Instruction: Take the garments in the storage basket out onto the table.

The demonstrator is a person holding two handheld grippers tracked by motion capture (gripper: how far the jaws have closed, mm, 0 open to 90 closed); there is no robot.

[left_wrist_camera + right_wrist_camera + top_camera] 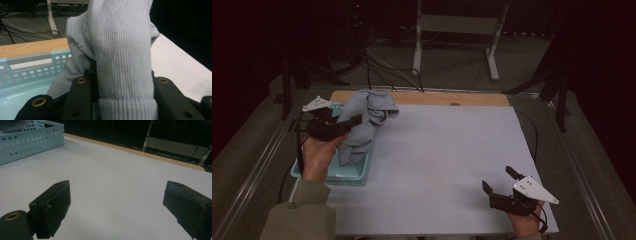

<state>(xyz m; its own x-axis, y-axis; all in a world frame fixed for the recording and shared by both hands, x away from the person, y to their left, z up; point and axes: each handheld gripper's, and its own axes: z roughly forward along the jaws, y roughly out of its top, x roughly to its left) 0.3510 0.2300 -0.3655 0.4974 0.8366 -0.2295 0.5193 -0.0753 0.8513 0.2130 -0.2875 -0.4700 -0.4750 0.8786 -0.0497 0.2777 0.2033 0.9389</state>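
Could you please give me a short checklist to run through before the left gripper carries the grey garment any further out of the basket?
1. Left gripper shut on the grey garment: ok, the knit fabric is bunched between its jaws.
2. Garment lifted out of the turquoise basket: not ok, its lower part hangs into the basket.
3. Garment snagged on the basket: cannot tell, the contact is hidden by folds.
4. White table surface beside the basket free for laying it down: ok.
5. Right gripper out of the way: ok, it rests at the near right of the table, jaws wide apart and holding nothing.
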